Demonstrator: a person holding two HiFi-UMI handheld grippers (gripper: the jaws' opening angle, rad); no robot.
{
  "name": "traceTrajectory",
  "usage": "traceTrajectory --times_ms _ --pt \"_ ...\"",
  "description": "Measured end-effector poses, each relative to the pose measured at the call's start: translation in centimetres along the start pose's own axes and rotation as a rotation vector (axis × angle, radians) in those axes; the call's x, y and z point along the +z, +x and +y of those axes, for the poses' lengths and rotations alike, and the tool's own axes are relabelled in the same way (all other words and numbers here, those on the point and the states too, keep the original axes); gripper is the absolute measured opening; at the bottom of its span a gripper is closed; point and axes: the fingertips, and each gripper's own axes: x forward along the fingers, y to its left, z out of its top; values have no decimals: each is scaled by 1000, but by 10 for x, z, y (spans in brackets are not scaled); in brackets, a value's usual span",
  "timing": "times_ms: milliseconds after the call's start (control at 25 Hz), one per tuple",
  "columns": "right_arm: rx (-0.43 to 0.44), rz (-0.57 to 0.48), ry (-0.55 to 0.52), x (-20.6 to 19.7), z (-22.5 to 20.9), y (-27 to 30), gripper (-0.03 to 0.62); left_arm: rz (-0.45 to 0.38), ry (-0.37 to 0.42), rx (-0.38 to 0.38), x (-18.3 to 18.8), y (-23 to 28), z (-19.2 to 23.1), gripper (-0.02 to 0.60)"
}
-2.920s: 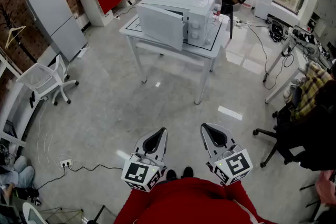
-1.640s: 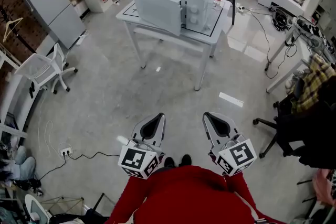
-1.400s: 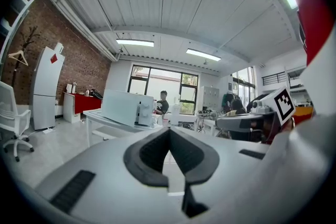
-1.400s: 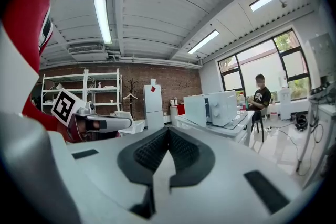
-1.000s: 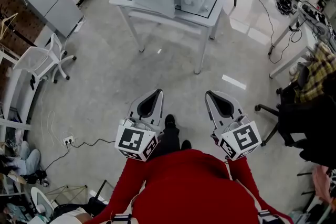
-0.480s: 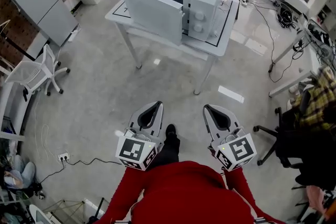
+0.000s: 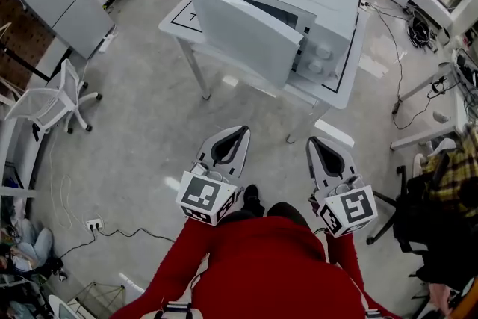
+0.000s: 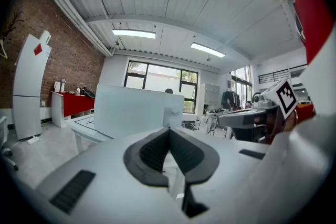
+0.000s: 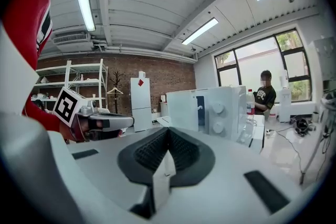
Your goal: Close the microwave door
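1. The left gripper (image 7: 240, 132) and right gripper (image 7: 314, 141) sit side by side right in front of the person's chest. Both point toward 12 o'clock in the head view, roughly level with a slight dip at the nose.
2. The red sleeves (image 7: 179, 258) are tucked in close to the body. The marker cubes (image 7: 207, 198) are on the near ends of the grippers.
3. The left gripper's jaws are pressed together with nothing between them, which is super clear in the left gripper view.
4. Same deal on the right: jaws together and empty.
5. The microwave (image 7: 306, 0) sits on the white table (image 7: 181, 17) at 12 o'clock from the grippers.
6. The microwave door (image 7: 243, 33) is swung open on its left-hand hinge, with the panel angled out toward the person.
7. Neither gripper touches the door, and there's bare floor between them and the table.
8. A white chair (image 7: 48, 104) stands off at 9 o'clock.
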Motion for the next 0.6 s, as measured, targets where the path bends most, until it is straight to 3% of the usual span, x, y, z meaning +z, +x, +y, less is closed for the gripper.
traceTrajectory --times_ms 320,600 --pt "-33 30 9 -7 -29 30 10 20 -42 -11 -13 32 23 3" --pt "-83 7 -24 10 -71 52 11 -15 -47 23 -3 55 43 3"
